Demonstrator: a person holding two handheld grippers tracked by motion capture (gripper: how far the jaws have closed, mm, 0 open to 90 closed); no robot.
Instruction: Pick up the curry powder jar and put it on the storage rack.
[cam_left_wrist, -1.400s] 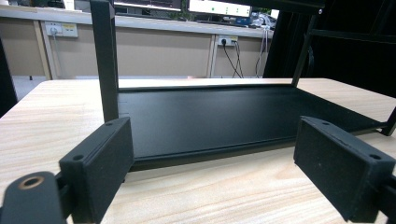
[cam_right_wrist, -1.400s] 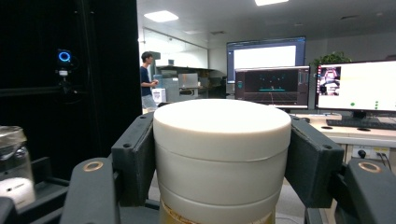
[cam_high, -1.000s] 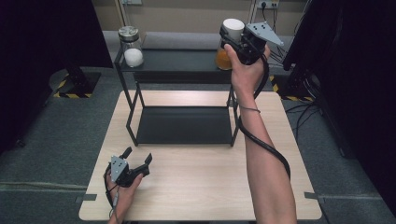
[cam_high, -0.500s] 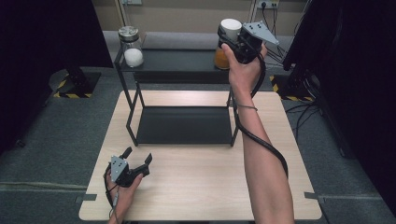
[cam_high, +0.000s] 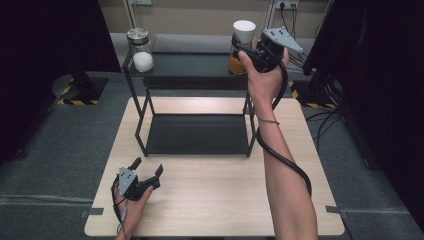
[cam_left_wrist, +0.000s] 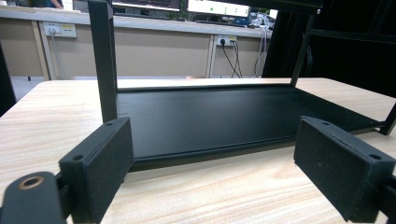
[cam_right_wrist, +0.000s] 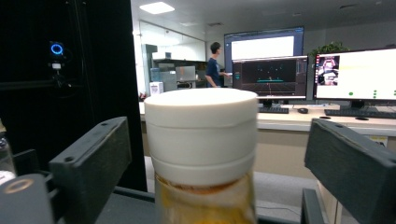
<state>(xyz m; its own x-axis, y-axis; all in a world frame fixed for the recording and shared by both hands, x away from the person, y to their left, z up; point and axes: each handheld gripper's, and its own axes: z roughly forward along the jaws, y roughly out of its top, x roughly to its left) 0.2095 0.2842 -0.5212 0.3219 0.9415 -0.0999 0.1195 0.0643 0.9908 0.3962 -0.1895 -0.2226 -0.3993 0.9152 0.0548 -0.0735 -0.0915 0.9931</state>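
Observation:
A jar with a white lid (cam_high: 244, 27) and orange contents stands at the right end of the black rack's top shelf (cam_high: 190, 65). My right gripper (cam_high: 243, 50) is held up at the jar, with one jaw on each side of it. In the right gripper view the white lid (cam_right_wrist: 201, 130) sits between the jaws of the right gripper (cam_right_wrist: 217, 140), with a gap on both sides, so the gripper is open. My left gripper (cam_high: 147, 166) rests open on the wooden table (cam_high: 225, 200) at the front left. The open left gripper (cam_left_wrist: 210, 144) faces the rack's lower shelf (cam_left_wrist: 219, 116).
A glass jar with a metal lid and white contents (cam_high: 141, 50) stands at the left end of the top shelf. The rack's posts (cam_left_wrist: 105, 60) rise from the table. Dark curtains flank the table, and cables lie on the floor at the right.
The right hand and its gripper have shifted only slightly at the jar. The left gripper has stayed where it was.

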